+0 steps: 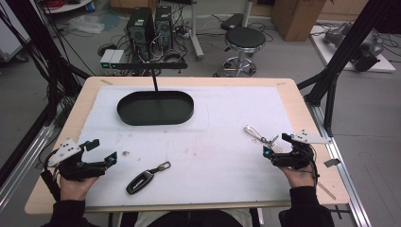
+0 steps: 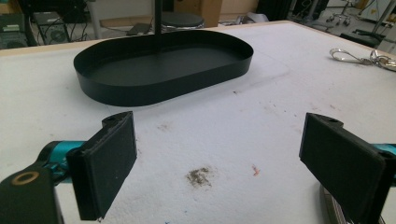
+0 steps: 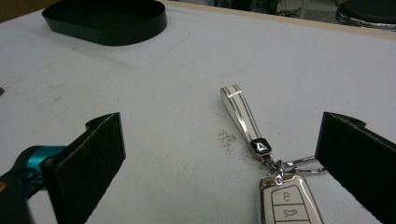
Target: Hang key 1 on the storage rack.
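While the left gripper (image 1: 100,150) hovers wide open over bare mat, the black key fob (image 1: 140,181) lies just right of it, long axis slanting up toward the tray (image 1: 156,108). Farther right, the right gripper (image 1: 276,145), also open, straddles the white key fob (image 3: 289,200), strap pointing away.

table (image 1: 302,101) | white mat (image 1: 213,142) | on mat: black tray (image 1: 155,108), two key fobs (image 1: 140,181)
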